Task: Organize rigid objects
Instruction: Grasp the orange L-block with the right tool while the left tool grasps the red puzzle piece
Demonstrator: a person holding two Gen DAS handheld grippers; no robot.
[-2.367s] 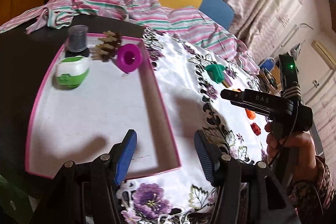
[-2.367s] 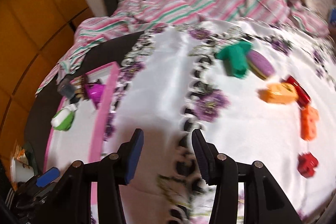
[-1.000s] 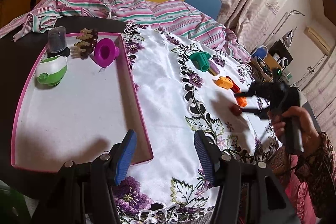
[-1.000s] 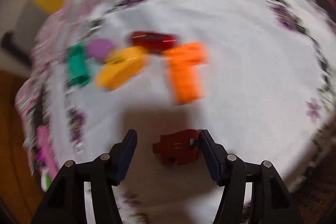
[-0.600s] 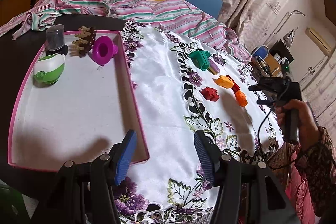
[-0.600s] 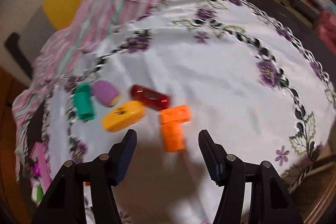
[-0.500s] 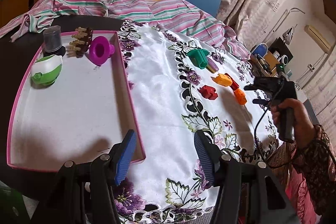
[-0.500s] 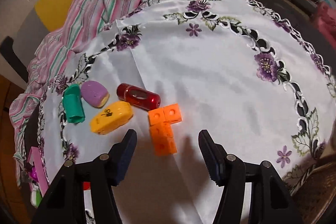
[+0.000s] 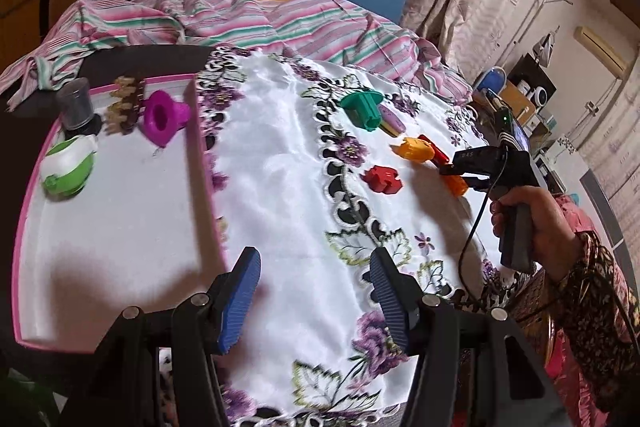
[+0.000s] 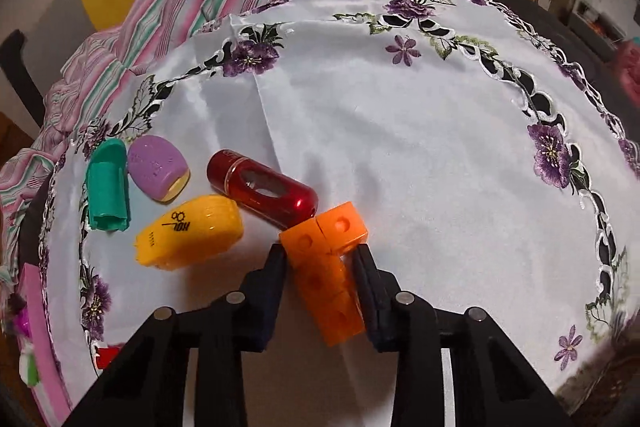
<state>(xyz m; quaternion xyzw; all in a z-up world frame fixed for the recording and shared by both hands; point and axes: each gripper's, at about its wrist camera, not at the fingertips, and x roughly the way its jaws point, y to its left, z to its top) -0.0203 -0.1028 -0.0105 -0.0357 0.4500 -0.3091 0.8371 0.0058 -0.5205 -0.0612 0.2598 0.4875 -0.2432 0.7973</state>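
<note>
My right gripper (image 10: 320, 259) is shut on an orange block piece (image 10: 326, 263) that lies on the white flowered tablecloth (image 10: 400, 131); the piece also shows in the left wrist view (image 9: 456, 183). Beside it lie a dark red cylinder (image 10: 262, 189), a yellow oval object (image 10: 190, 237), a purple oval object (image 10: 158, 167) and a green piece (image 10: 107, 187). A red block piece (image 9: 382, 179) lies further left. My left gripper (image 9: 314, 295) is open and empty, above the cloth near the corner of the pink-rimmed tray (image 9: 206, 163).
The tray holds a magenta funnel (image 9: 164, 115), a brown comb-like object (image 9: 126, 103), a dark cap (image 9: 74, 103) and a green-white container (image 9: 70, 165). Striped cloth (image 9: 248, 23) lies heaped at the table's far side. Shelves with clutter stand at the right.
My right gripper has moved forward and down onto the orange block piece and closed on it. The left gripper has shifted slightly; it stays open.
</note>
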